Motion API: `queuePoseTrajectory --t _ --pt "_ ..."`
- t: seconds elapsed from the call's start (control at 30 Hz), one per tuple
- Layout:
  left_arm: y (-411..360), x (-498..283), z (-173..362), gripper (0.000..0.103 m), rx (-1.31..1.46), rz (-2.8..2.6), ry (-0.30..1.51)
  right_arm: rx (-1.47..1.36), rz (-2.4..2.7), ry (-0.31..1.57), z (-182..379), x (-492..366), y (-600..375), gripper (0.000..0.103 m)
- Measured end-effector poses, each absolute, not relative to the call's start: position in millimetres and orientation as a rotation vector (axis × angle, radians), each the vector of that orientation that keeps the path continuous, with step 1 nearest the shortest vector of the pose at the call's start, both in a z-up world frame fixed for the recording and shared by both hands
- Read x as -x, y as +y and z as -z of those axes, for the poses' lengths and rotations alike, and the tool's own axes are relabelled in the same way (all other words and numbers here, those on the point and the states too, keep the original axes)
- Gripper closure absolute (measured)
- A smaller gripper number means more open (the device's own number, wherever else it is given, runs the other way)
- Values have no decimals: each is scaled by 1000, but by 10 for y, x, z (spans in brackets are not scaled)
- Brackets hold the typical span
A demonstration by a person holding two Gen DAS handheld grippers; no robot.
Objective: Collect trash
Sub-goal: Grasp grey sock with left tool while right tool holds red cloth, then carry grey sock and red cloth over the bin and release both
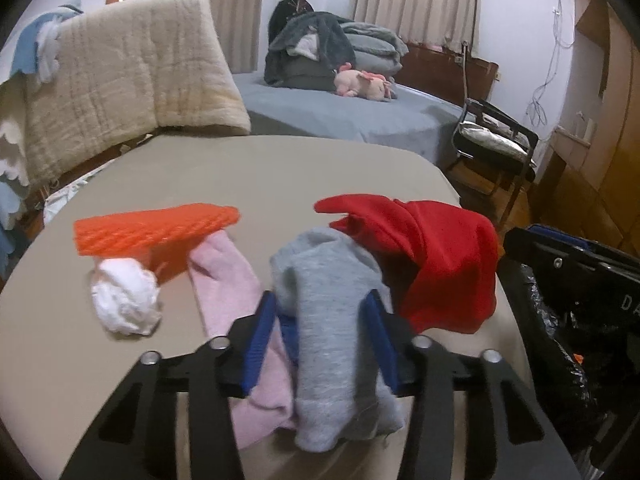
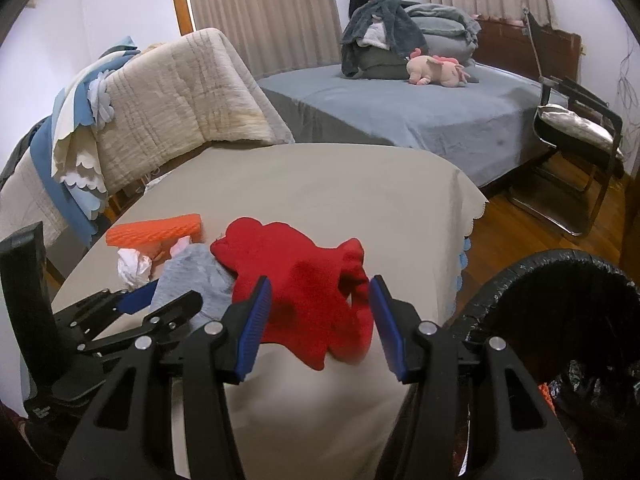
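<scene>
On the beige table [image 1: 280,168] lie a crumpled white paper ball [image 1: 126,298], an orange foam net sleeve [image 1: 156,230], a pink sock [image 1: 236,292], a grey sock [image 1: 332,320] and a red cloth [image 1: 440,264]. My left gripper [image 1: 324,340] has its blue pads on either side of the grey sock, which drapes between them. My right gripper [image 2: 320,324] is open with the red cloth [image 2: 304,292] between its pads. The paper ball [image 2: 132,266] and the orange sleeve [image 2: 156,232] show at the left in the right wrist view, beyond the left gripper [image 2: 140,296].
A bin lined with a black bag [image 2: 560,320] stands at the table's right edge, also in the left wrist view [image 1: 568,320]. A quilt-draped chair [image 1: 120,80] is behind the table. A bed [image 2: 420,108] and a black chair [image 2: 576,140] are beyond.
</scene>
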State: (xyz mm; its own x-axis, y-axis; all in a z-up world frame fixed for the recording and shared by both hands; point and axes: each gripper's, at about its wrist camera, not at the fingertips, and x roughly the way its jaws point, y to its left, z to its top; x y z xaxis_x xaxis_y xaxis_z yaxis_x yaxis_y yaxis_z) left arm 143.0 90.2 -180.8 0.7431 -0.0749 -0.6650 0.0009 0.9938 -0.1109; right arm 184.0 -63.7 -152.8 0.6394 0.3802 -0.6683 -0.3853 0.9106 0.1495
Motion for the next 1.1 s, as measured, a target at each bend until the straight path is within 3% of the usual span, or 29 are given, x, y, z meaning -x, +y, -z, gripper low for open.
queuePoseTrajectory --t 0.07,0.13,0.3,0.4,0.6,0.73,0.97,1.07,1.1 --pt "853 -1453 1812 67 88 47 729 5 -436 761 1528 -1848 -639 53" --pt "833 -1462 1817 80 86 55 730 3 -438 759 1521 -1850 -639 53" --pt "858 -1431 1744 93 99 64 711 7 -453 754 1512 -1840 -595 55" --pt "930 -1384 1658 93 118 60 689 12 -456 758 1518 -1859 -556 57" --pt "1060 -1302 1518 93 147 51 665 48 -474 781 1579 -1927 -429 75" --pt "1068 -1255 1444 93 141 44 647 63 -498 800 1628 -1944 -356 98" --pt "1159 -1192 1318 93 140 11 624 49 -520 756 1467 -1873 -363 99" --pt "1197 -1170 1274 93 141 -2 614 45 -502 760 1459 -1902 -354 85" --pt "1203 -1171 1273 93 140 -5 614 45 -494 769 1478 -1924 -346 69"
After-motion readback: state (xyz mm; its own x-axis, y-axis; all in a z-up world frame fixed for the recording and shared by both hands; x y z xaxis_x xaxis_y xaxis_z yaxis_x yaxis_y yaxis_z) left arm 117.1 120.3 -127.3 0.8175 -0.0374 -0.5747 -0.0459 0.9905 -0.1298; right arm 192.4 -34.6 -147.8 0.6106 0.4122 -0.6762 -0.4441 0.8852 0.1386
